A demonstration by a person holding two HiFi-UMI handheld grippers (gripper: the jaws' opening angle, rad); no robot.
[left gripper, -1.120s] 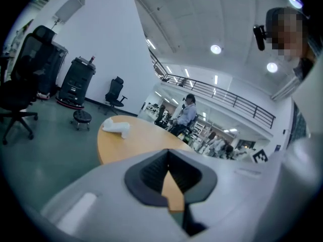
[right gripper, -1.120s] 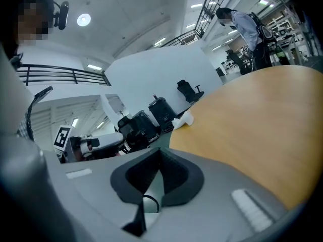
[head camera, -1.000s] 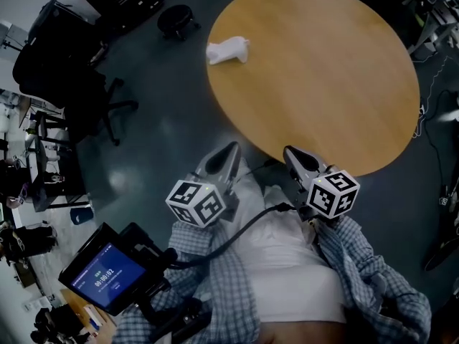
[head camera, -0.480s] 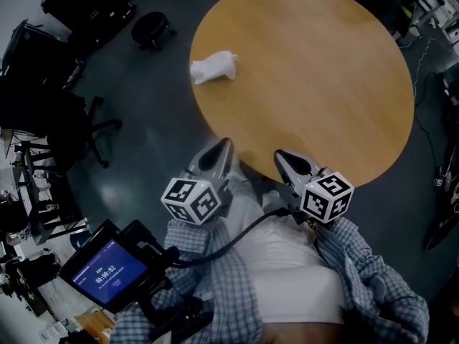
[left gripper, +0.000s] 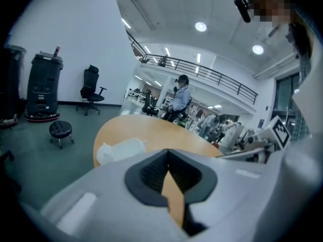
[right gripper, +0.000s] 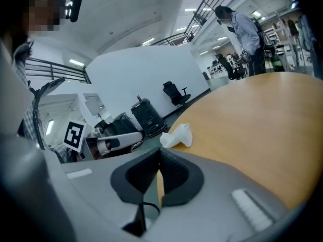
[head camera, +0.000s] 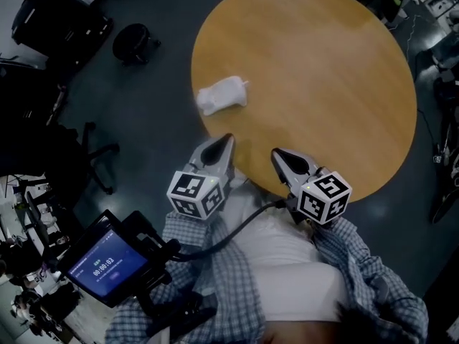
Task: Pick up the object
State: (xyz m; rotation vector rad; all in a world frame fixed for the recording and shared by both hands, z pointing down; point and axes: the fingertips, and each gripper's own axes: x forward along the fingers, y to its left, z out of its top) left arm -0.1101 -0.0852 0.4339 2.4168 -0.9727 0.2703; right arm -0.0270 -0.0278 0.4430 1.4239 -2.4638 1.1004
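Observation:
A crumpled white object [head camera: 222,94] lies on the round wooden table [head camera: 323,70] near its left edge; it also shows as the white object [left gripper: 121,150] in the left gripper view and as the white object [right gripper: 176,136] in the right gripper view. My left gripper [head camera: 228,138] hovers at the table's near edge, below the object, jaws shut with nothing between them. My right gripper [head camera: 275,153] is beside it to the right, over the table's front rim, also shut and empty. Both are well short of the object.
A small black stool [head camera: 133,43] and office chairs [head camera: 43,142] stand on the dark floor left of the table. A handheld screen [head camera: 104,267] sits at lower left. A person [left gripper: 179,97] stands beyond the table. Cables and equipment lie at the right.
The view has shifted, so the table and the white object sit lower and closer to the grippers than a second ago. Both grippers stay shut, tips now at the table's edge.

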